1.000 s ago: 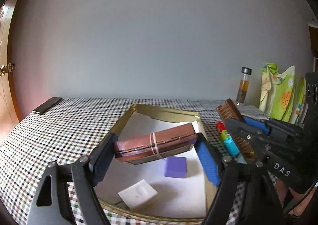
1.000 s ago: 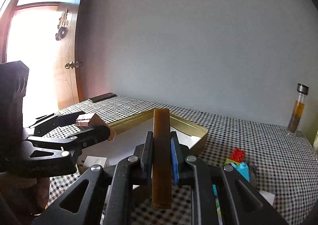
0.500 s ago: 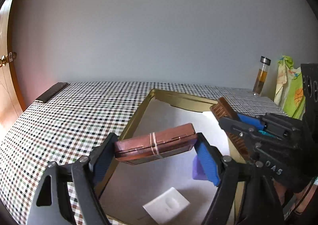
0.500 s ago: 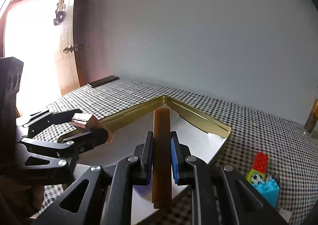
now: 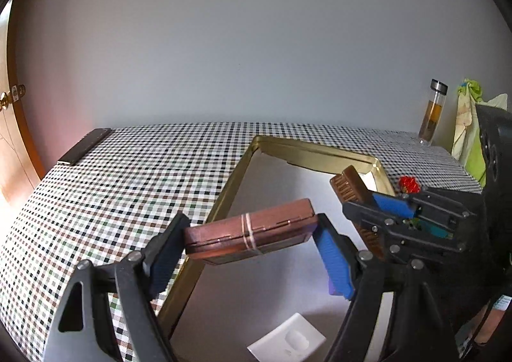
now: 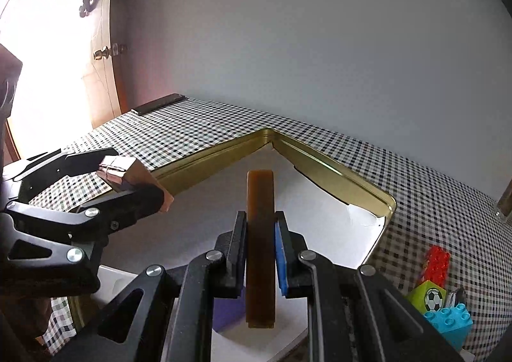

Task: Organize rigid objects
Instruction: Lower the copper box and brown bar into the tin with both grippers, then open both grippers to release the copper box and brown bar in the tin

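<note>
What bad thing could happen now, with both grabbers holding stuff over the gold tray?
1. The left gripper pinches the brown case only by its short ends, and it tilts, so it might slip out.
2. The right gripper and its brown brush are close beside the case; they could bump.
3. Dropped things might land on the white block lying in the gold tray.

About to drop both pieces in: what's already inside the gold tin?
Inside the gold tin: a white paper liner, a white block and a purple block, mostly hidden by the grippers. Anything beneath them is covered.
</note>
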Available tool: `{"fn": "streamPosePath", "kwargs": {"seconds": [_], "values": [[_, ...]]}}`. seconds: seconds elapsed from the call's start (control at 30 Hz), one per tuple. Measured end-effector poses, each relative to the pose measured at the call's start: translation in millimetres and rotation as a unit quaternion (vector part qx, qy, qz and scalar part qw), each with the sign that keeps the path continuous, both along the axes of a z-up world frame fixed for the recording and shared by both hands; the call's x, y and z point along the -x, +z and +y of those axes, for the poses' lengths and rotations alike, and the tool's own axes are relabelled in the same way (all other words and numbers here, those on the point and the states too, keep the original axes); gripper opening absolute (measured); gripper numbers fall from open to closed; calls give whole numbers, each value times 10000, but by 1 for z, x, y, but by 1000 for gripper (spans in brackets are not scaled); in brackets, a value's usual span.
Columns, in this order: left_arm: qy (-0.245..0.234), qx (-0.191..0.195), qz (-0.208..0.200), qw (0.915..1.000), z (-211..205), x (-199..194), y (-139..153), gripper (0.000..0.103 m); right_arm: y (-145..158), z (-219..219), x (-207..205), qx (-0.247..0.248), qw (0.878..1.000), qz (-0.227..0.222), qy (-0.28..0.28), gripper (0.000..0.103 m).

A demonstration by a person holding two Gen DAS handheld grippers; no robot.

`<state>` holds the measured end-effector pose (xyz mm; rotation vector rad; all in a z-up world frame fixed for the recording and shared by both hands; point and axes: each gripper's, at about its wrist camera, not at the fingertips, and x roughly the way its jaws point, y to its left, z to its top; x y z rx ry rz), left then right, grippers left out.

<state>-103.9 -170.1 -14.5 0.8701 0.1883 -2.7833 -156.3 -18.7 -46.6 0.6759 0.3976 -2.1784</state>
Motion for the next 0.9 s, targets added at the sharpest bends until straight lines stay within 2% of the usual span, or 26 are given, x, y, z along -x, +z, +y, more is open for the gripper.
{"fn": "streamPosePath", "kwargs": {"seconds": [0.33,0.43,0.67,0.9], "values": [[-21,-40,-112,9999,-2,5,-5,83,-3,0,1,-37,9999,-127,56,18],[31,61,-41,10000,0,3,-2,89,-1,3,0,80,9999,-128,27,28],[135,-76,105,9998,-5,-6,0,97,9,16,-2,310,9993,-39,-190,55],[329,-125,263,9990,-1,-22,1,102,19,28,-13,516,9983,34,-280,61]]}}
